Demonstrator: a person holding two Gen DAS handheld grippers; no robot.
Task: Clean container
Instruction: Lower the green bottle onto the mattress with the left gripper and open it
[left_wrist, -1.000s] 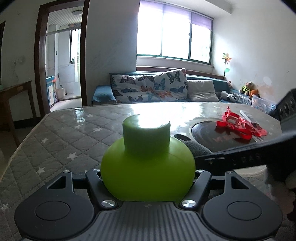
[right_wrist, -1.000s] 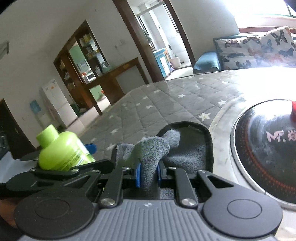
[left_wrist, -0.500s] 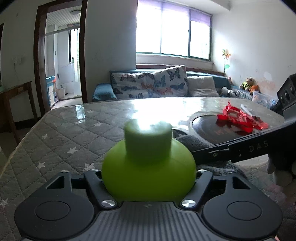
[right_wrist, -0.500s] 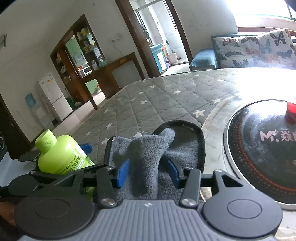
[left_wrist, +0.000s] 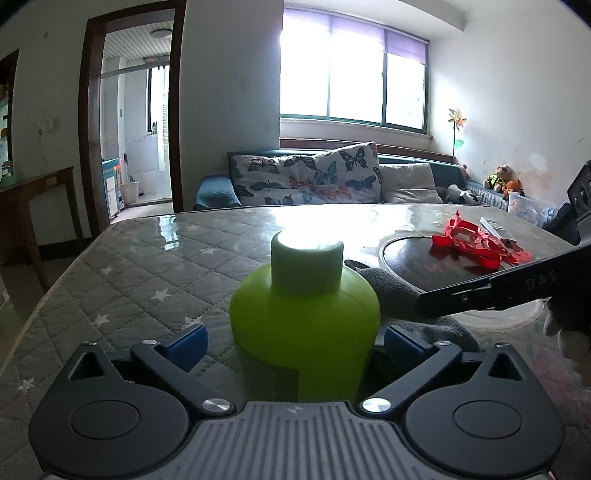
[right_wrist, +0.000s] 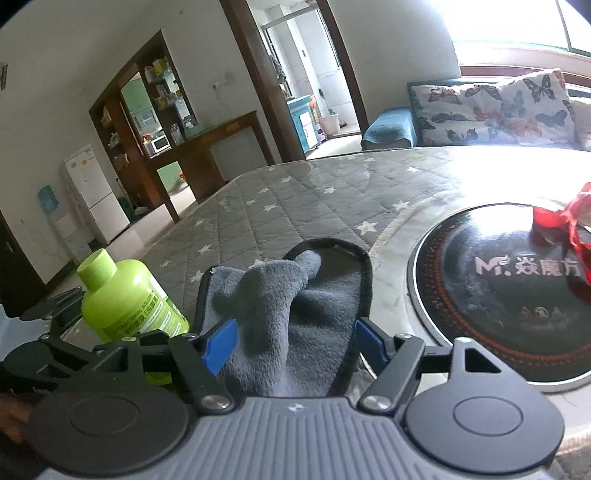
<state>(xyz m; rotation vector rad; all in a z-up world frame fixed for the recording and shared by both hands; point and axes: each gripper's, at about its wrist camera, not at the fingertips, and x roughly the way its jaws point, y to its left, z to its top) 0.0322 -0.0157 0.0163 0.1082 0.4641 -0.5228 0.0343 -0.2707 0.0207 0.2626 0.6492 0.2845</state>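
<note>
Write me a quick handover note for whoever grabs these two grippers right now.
Left gripper: open, pads either side of the green bottle, which stands on the table, cap on.
Right gripper: open, pads apart around the bunched grey cloth lying beside the bottle.
Done: both items are set down and free.
Left: unclear whether the bottle got wiped; check it, otherwise back both grippers away.
</note>
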